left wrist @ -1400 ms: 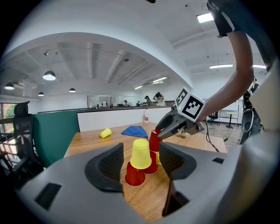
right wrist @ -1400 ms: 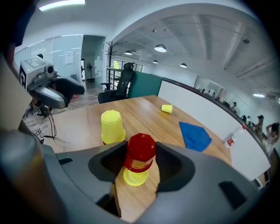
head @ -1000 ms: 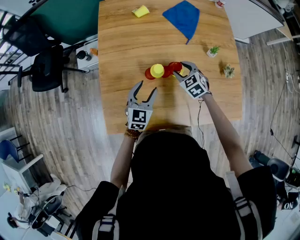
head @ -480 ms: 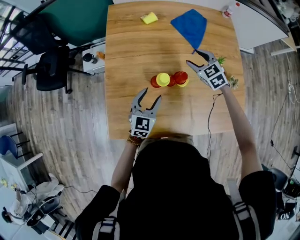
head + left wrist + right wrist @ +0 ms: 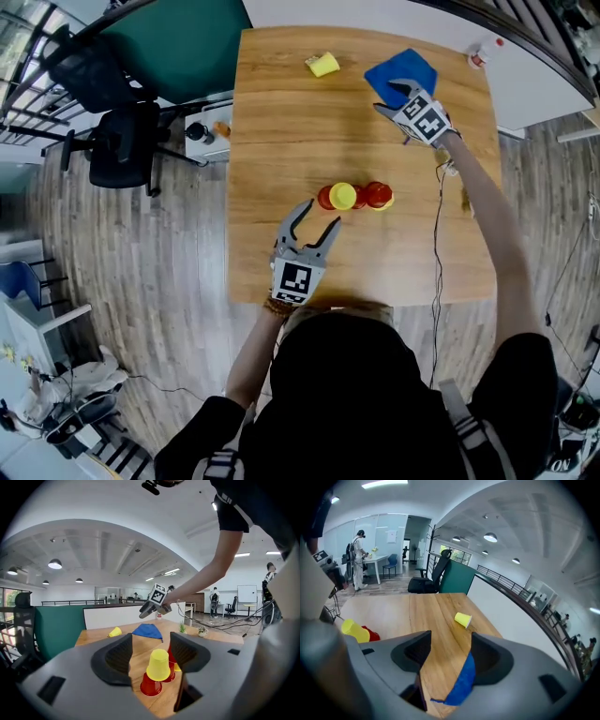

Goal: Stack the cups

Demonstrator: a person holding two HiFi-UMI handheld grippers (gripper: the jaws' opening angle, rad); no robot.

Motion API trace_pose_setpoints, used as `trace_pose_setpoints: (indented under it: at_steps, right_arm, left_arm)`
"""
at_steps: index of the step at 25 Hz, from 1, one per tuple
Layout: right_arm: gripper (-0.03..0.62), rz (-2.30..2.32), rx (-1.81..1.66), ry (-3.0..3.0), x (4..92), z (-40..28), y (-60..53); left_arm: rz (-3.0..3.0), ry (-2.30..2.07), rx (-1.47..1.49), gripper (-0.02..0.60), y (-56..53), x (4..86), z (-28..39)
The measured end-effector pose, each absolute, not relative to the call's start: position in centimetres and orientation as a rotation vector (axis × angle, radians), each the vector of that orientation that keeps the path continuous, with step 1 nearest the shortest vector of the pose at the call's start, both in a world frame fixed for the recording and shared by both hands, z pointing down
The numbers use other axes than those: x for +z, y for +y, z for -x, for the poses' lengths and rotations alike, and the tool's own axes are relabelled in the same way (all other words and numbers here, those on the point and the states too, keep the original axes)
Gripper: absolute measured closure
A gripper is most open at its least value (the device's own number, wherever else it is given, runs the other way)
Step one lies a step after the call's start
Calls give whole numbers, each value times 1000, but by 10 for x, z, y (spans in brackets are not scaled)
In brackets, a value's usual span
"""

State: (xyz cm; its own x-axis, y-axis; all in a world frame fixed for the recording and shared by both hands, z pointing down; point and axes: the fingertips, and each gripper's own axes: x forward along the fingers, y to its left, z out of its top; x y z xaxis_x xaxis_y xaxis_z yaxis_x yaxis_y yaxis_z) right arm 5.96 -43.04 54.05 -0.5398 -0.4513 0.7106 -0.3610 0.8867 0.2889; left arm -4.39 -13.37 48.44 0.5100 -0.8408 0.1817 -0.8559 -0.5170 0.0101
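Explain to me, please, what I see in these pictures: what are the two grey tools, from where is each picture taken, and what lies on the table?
There is no robot: a person holds a hand tool, a gripper, in each hand. The head view comes from a camera on the person's head and looks down. The other two views come from cameras riding on the left gripper and the right gripper, each looking along its own two fingers. On the wooden table a few red and yellow cups stand close together; one more yellow cup lies on its side near a blue cloth. Both grippers are open and hold nothing. The right one's fingers have just been opening over the cloth, with nothing gripped between them.
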Motion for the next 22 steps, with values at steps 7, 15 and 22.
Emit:
trace_pose_setpoints:
  at_steps: [7, 15, 22]
  right_arm:
    - [324, -538, -126, -2168, 583, -17, -492]
    - [356, -537, -47, -2160, 634, 14, -553]
    - [367, -559, 49, -2133, 672, 31, -587]
  left_arm:
    - [-2602, -1503, 231, 308, -151, 490, 51]
    - [-2579, -1503, 257, 308, -167, 501, 54]
    - [-2511, -1516, 290, 308, -174, 525, 69]
